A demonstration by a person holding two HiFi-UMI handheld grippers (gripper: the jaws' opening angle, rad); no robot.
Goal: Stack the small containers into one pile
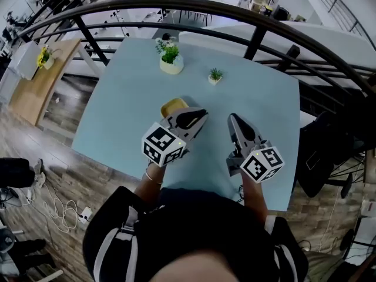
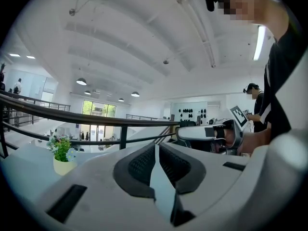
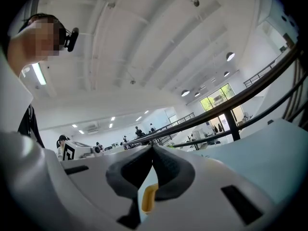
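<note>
Only the head view shows the yellow container [image 1: 173, 106]. It sits on the pale blue table [image 1: 117, 110] near the middle, its near side covered by the left gripper [image 1: 200, 115], so I cannot tell whether it is a single piece or several nested. The left gripper view looks level across the table past the larger potted plant [image 2: 61, 154]; the jaws there are pressed together at the tips with nothing between them. The right gripper [image 1: 233, 120] hangs beside the left one, apart from the container. In its own view its tips also meet, and a yellow strip [image 3: 149, 198] shows through the slot behind them; what it belongs to is unclear. The small plant [image 1: 215, 75] stands farther back, with bare tabletop all around. The black railing [image 1: 252, 22] curves past the far edge.
</note>
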